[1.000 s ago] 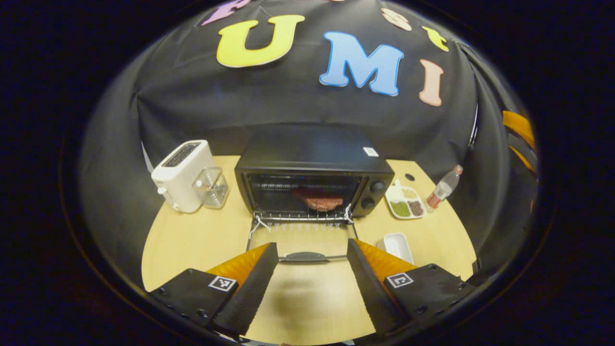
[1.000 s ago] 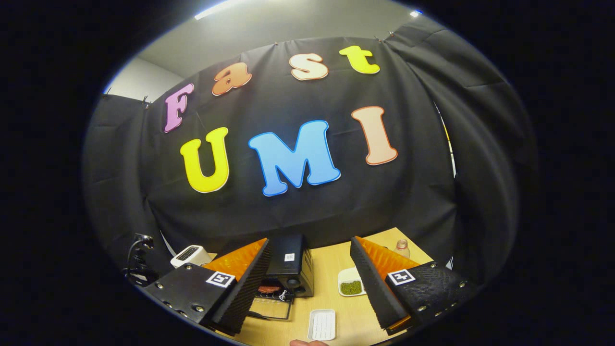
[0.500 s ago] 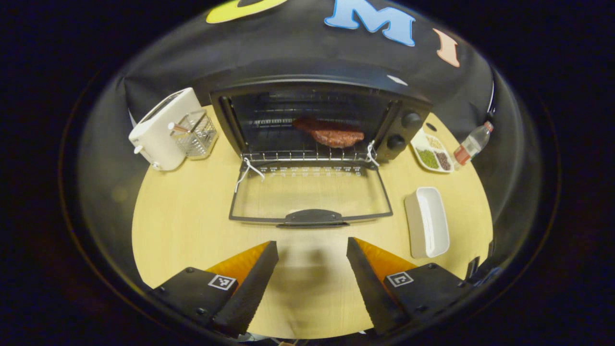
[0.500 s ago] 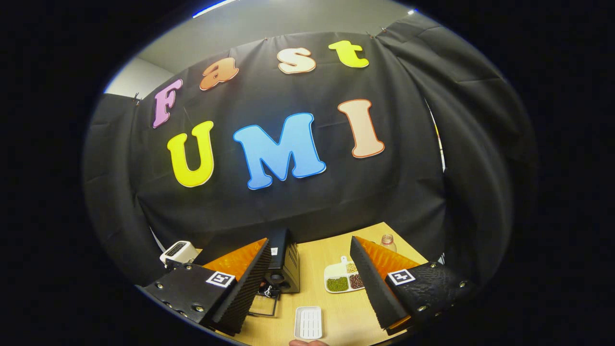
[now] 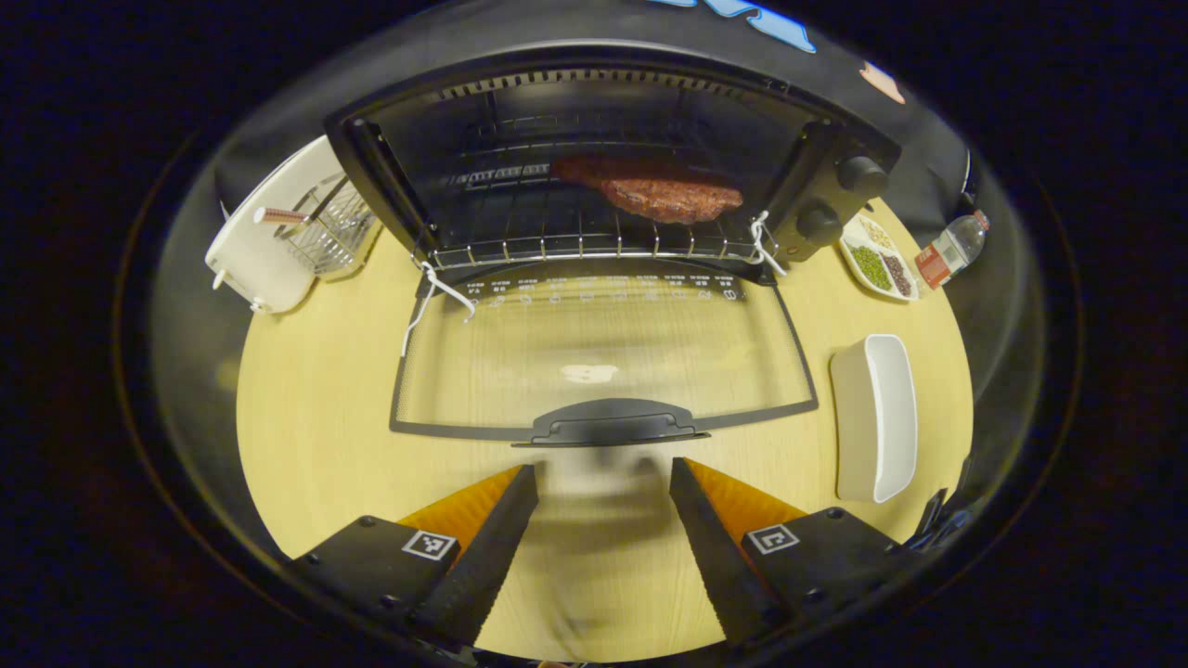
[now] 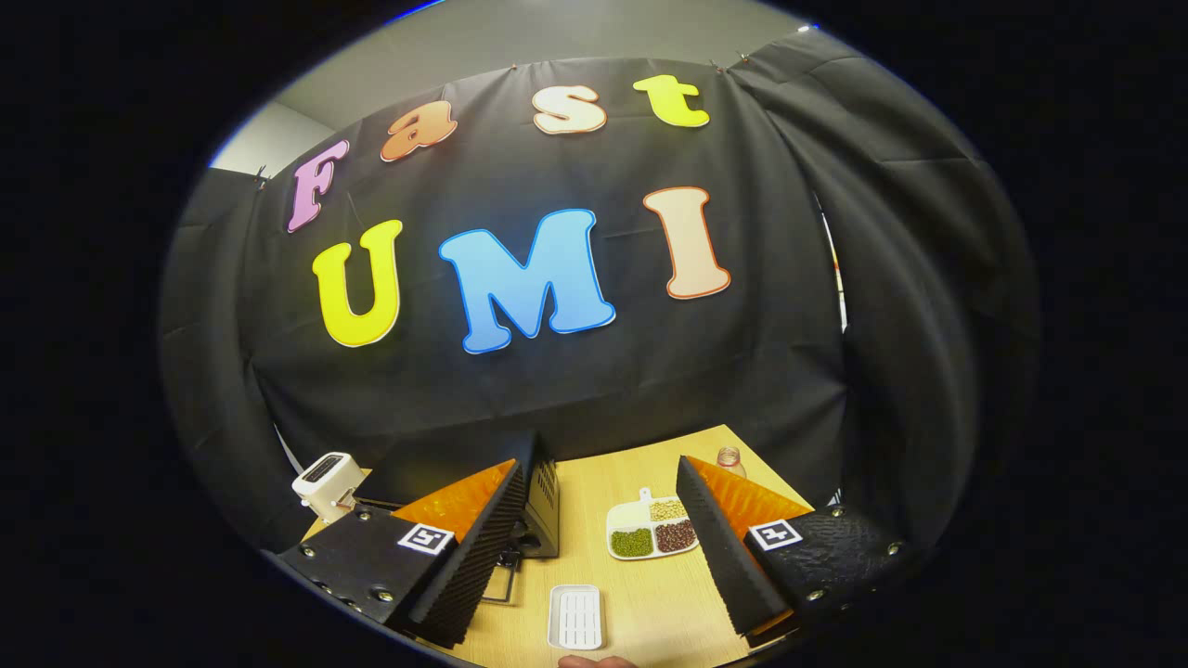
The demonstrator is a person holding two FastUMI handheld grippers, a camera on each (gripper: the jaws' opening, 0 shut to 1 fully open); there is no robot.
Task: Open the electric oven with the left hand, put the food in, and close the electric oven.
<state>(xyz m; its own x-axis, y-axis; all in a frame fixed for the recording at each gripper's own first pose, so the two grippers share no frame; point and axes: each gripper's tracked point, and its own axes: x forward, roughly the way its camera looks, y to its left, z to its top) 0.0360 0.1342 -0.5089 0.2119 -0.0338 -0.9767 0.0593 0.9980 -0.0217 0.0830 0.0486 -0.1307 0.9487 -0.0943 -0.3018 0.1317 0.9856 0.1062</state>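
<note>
Left gripper (image 5: 603,520) fingers apart, bare wooden table (image 5: 316,417) between them and black oven door handle (image 5: 613,425); right gripper (image 6: 603,547) likewise parted.

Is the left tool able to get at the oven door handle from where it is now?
Probably yes. The left tool is open and the door handle lies straight ahead of it, with bare table between them. The oven door lies fully open and flat.

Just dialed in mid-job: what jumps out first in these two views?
The oven stands wide open, its glass door folded flat on the table, with a slab of meat on the rack inside. The left gripper, jaws apart, hangs just short of the door handle.
</note>
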